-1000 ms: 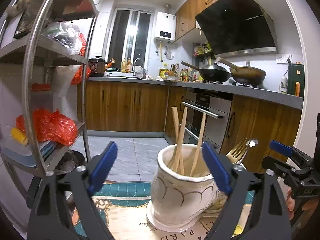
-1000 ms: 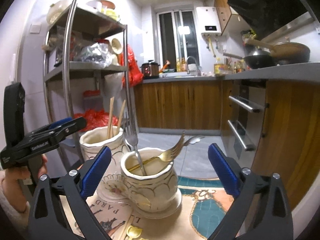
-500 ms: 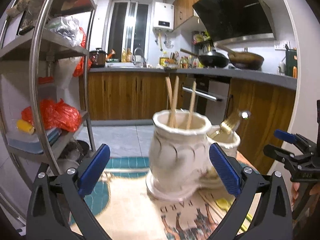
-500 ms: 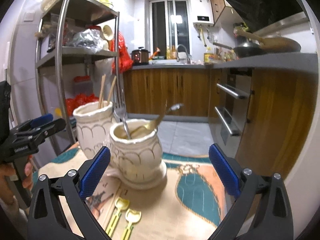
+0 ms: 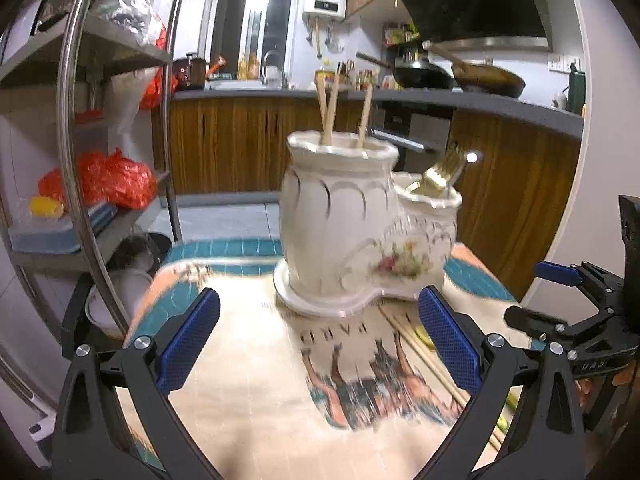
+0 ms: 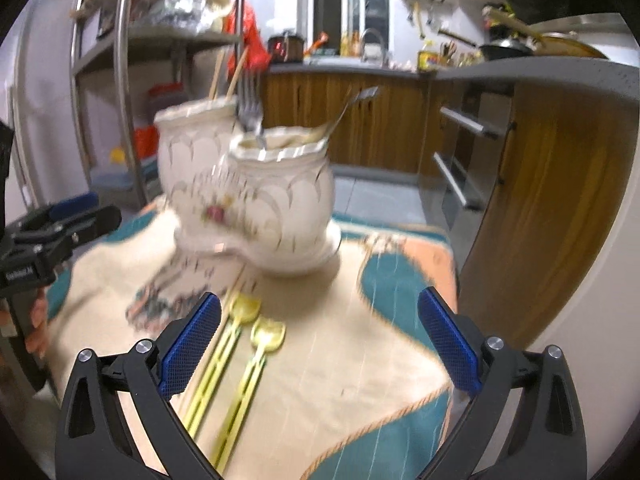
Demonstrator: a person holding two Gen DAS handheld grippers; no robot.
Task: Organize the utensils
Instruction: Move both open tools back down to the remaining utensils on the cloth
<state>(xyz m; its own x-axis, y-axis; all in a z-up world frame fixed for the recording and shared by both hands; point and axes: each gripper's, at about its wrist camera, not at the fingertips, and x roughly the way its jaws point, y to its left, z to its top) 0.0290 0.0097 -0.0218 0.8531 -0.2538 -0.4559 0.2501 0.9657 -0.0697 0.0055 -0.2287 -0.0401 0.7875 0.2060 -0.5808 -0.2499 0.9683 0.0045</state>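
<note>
A white two-pot ceramic holder (image 5: 340, 224) stands on a patterned cloth. Its tall pot holds wooden chopsticks (image 5: 329, 108); its short pot (image 6: 280, 196) holds a gold fork (image 5: 438, 172) and a silver fork (image 6: 249, 104). Two gold spoons (image 6: 256, 336) and loose chopsticks (image 5: 424, 360) lie on the cloth in front of the holder. My left gripper (image 5: 320, 340) is open and empty, short of the holder. My right gripper (image 6: 316, 344) is open and empty, above the spoons.
A metal shelf rack (image 5: 76, 152) with red bags stands to the left. Wooden cabinets and an oven (image 6: 464, 152) lie behind and to the right. The table's cloth edge (image 6: 400, 412) drops off at the front right.
Both grippers have pulled back and risen from the holder. More of the cloth shows, and the gold spoons have come into the right wrist view.
</note>
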